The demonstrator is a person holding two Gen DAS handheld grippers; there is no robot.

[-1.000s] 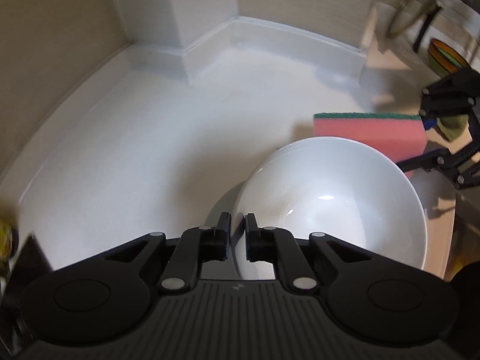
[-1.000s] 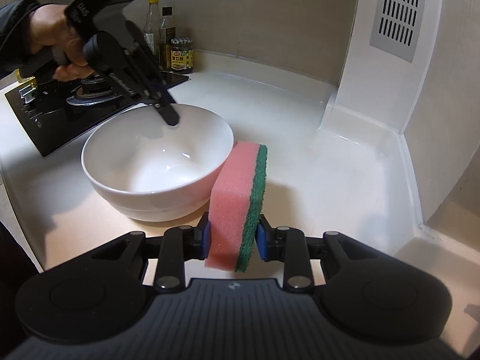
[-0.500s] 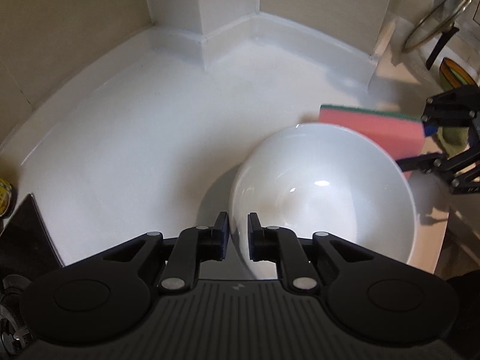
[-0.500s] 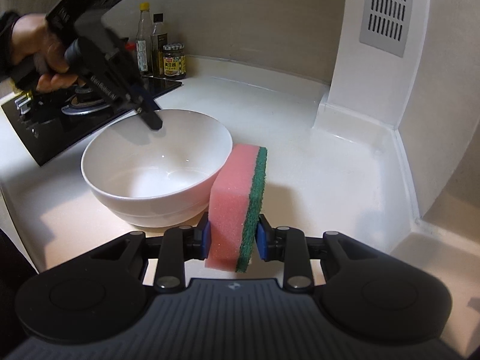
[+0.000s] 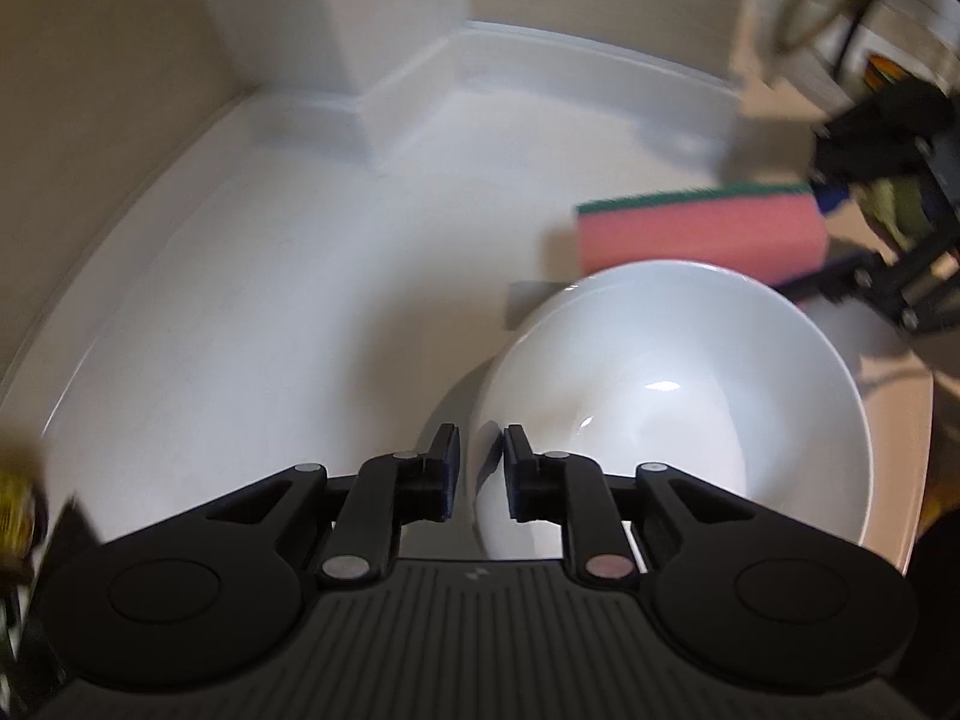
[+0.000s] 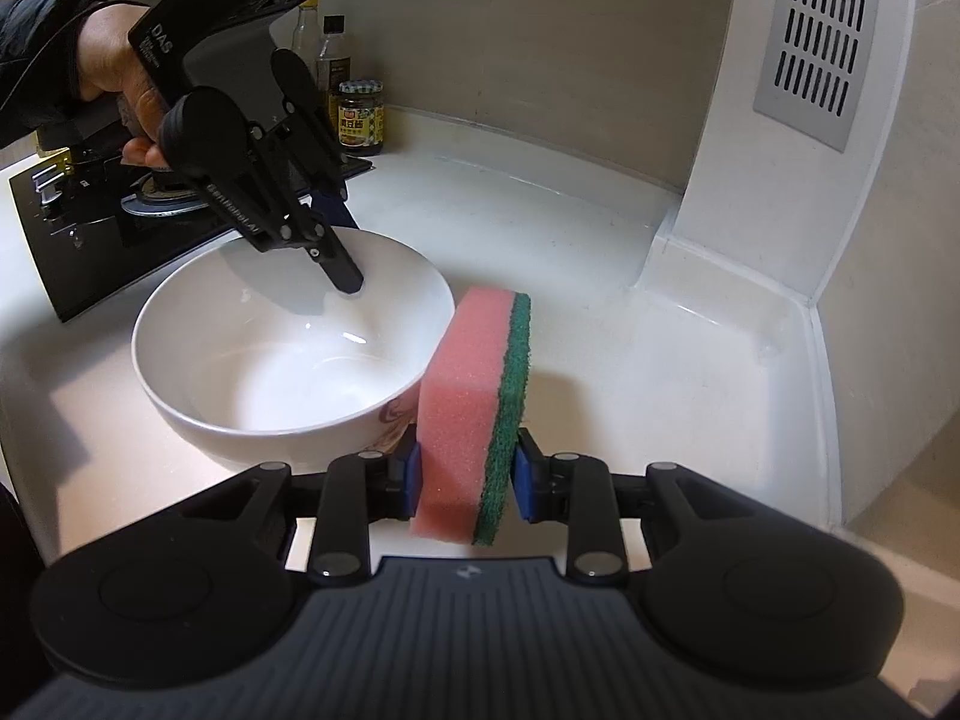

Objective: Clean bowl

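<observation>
Stove [image 6: 72, 228] sits far left with a few bottles [image 6: 336, 69] behind it. Left gripper [image 5: 481, 456] straddles the near rim of the bowl [image 5: 672, 408], jaws opening, pads already off the rim with a gap each side. Bowl rests upright on the white counter [image 5: 270, 312]. On the right, right gripper [image 6: 467, 471] is clamped on the sponge [image 6: 474, 408], just beside the bowl.

You are looking at a glossy white glazed bowl [image 6: 288, 360] at center left, a porous pink foam sponge [image 6: 462, 408] with a rough green scouring face, matt black plastic gripper bodies, and a smooth white countertop [image 6: 600, 300].
</observation>
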